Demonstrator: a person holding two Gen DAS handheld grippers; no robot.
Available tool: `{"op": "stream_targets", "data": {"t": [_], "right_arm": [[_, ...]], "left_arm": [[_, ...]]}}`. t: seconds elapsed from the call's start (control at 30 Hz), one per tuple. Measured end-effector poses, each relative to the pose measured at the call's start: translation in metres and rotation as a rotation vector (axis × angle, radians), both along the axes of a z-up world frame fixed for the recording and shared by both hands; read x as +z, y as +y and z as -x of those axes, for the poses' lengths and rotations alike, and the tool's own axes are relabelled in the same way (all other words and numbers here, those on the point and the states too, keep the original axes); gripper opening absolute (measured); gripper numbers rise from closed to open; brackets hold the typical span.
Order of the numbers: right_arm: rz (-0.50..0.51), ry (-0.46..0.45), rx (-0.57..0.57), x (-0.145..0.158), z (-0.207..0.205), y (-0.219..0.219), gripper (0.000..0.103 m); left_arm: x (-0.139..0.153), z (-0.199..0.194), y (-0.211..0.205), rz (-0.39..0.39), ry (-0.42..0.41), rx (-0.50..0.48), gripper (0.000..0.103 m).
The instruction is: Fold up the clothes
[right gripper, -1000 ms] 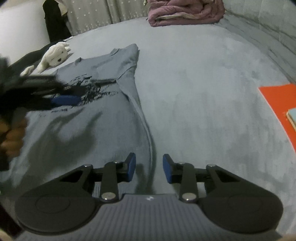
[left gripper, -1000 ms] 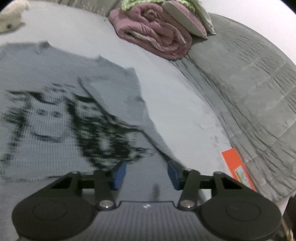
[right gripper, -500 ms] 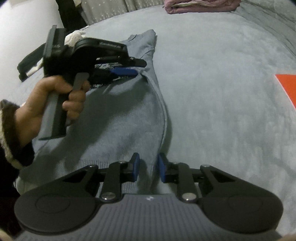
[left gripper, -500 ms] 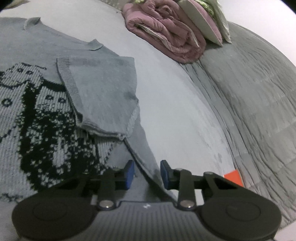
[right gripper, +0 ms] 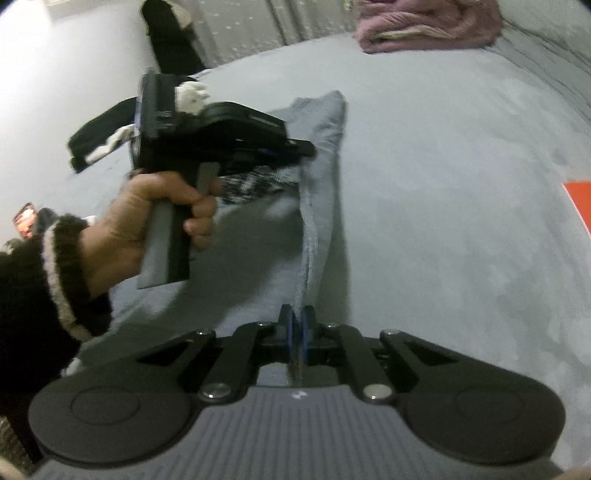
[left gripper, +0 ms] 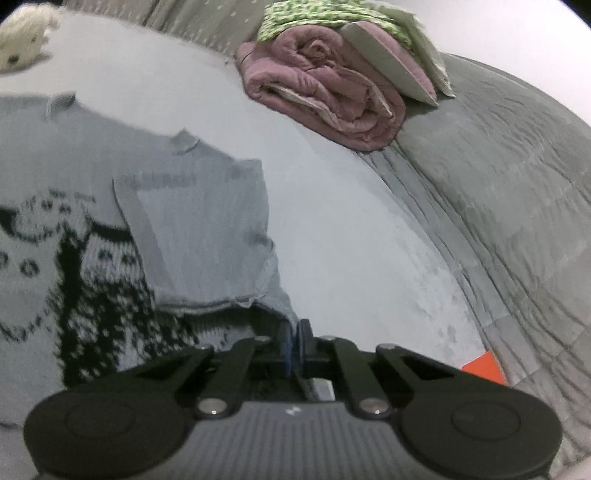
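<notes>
Sweater: grey ribbed knit sweater [left gripper: 192, 229] with a black-and-white pixelled pattern, spread flat on the pale grey velvety bedcover [left gripper: 351, 229], one short sleeve folded in over the chest; its side edge is lifted into a thin upright ridge running between the two tongs.
Left tongs: left gripper [left gripper: 294, 345], black arms with blue pads, clenched on the sweater's side edge just below the folded sleeve.
Right tongs: right gripper [right gripper: 296, 338], same build, pinched shut on the same edge at the hem end.
Hand: person's left hand [right gripper: 147, 218] in a fuzzy dark cuff wraps the left tool's grip, up and left of the right tongs.
Beyond the left tongs: rolled mauve quilted blanket [left gripper: 325, 92], soft and puffy, with a green patterned cloth [left gripper: 317, 18] on top.
Right of the left tongs: grey stitched quilt [left gripper: 498, 192]; flat orange sheet [left gripper: 484, 367] at its foot.
Far left: fluffy white plush toy [left gripper: 22, 40].
</notes>
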State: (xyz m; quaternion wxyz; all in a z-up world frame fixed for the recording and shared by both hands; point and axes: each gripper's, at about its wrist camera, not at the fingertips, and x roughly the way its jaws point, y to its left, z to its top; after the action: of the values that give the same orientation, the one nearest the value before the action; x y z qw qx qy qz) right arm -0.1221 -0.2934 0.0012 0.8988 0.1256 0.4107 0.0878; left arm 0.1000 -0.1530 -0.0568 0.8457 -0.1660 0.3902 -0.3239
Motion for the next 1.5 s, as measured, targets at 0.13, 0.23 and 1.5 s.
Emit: {"op": "stream_targets", "data": {"t": [0.13,0.23,1.5], "right_arm": [[-0.008,-0.020,0.061,0.008,-0.004,0.013,0.005],[-0.015,-0.011,0.112,0.006,-0.015,0.024,0.005],[-0.137,0.002,0.075,-0.029,-0.190,-0.055,0.050]], "left_arm": [[0.005,0.000,0.008,-0.022,-0.041,-0.013,0.003],[0.007,-0.001,0.013,-0.033,-0.060,-0.016,0.003],[-0.025,-0.093,0.056,-0.093,-0.085,0.141,0.038]]}}
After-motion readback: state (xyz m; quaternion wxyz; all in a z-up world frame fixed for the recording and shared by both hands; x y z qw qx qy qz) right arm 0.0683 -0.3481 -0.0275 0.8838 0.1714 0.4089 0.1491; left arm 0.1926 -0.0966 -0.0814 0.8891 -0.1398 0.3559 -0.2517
